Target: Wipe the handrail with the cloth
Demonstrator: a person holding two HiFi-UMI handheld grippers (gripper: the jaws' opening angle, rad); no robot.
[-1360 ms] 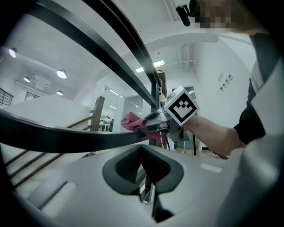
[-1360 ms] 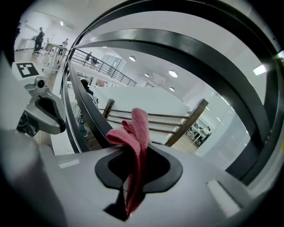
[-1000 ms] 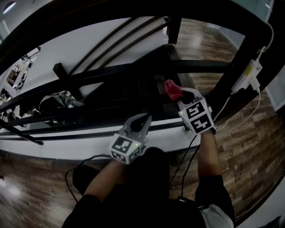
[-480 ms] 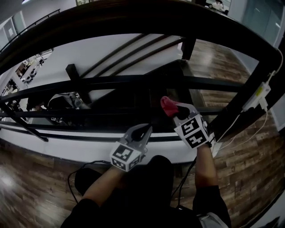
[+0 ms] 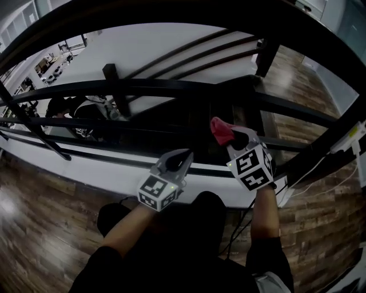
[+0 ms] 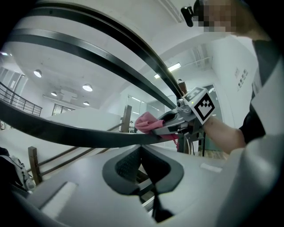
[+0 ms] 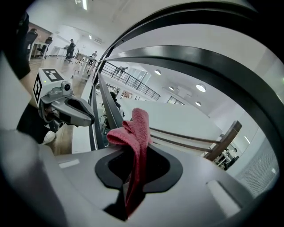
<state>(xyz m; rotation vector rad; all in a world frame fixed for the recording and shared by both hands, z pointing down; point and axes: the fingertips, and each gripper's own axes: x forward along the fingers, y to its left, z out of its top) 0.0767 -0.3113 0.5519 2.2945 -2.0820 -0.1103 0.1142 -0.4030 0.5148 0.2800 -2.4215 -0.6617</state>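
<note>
Dark wood-plank floor point(image 5: 34, 229) beneath round ceiling lights point(image 6: 87, 88).

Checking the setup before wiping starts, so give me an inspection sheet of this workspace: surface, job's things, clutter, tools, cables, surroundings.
Surface: dark curved handrail, nothing lying on it.
Job's things: red cloth, bunched; contact with the handrail cannot be told.
Clutter: nothing seen.
Tools: right tool shut on the cloth; left tool shut, empty, held beside it.
Cables: white adapter with its lead at the right; black cable on the floor.
Surroundings: wood floor underfoot, lower railing bars, white lower level beyond.
</note>
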